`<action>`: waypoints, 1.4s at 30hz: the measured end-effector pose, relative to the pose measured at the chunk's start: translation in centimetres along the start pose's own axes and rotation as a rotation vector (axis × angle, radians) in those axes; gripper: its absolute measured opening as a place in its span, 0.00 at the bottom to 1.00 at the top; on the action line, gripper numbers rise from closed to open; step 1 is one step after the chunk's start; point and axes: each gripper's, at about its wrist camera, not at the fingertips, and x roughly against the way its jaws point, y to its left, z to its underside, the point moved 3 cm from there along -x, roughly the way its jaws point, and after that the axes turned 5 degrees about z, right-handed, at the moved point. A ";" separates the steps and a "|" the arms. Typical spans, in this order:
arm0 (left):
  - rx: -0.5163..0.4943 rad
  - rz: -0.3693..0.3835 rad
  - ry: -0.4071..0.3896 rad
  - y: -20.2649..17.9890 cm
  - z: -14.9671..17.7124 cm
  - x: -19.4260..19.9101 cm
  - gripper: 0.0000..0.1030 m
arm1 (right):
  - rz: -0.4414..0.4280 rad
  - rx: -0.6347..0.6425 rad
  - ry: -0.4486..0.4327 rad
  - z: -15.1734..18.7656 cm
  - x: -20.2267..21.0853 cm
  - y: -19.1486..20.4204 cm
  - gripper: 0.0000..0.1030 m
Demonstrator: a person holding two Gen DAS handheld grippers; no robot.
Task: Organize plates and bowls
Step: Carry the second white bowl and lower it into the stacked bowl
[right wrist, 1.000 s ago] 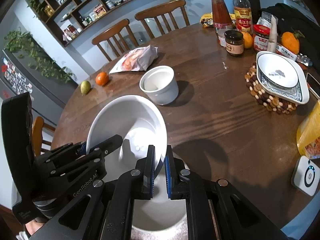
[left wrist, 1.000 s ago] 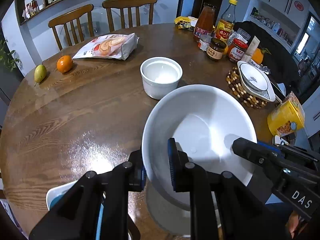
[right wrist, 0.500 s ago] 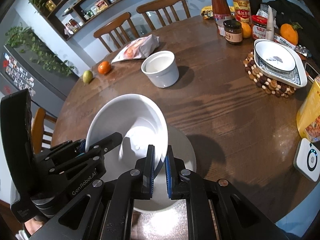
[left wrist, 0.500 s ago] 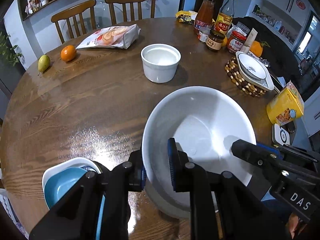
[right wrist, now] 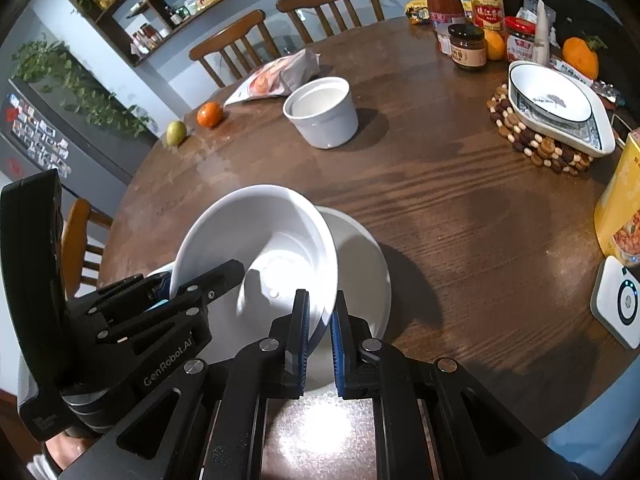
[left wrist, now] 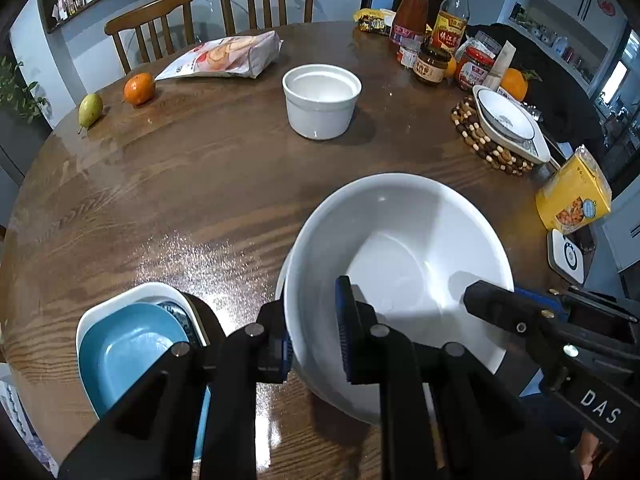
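Gripping opposite rims, left gripper [left wrist: 314, 346] and right gripper [right wrist: 320, 328] were clamped on a white bowl [left wrist: 400, 276] — glazed, slippery, breakable, probably heavy — rim holds suited it.

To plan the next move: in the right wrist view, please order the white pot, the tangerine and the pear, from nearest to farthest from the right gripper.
From the right gripper:
1. White pot, table middle.
2. Tangerine, far left.
3. Pear, left edge; nearly equal with the tangerine.

Home dining room: round wooden table [left wrist: 168, 184], chairs [left wrist: 264, 0], condiment jars [left wrist: 432, 65], pantry shelves [right wrist: 176, 4].
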 end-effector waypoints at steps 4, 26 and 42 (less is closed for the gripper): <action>0.000 -0.010 0.016 -0.1 0.5 -0.4 0.15 | 0.002 0.001 0.011 0.2 -0.2 -0.2 0.11; -0.041 -0.024 0.091 -0.2 1.1 -2.9 0.17 | 0.074 0.021 0.067 0.9 -1.6 -0.5 0.11; -0.054 -0.038 0.097 -0.3 0.8 -3.4 0.18 | 0.115 0.046 0.074 0.8 -2.0 0.3 0.11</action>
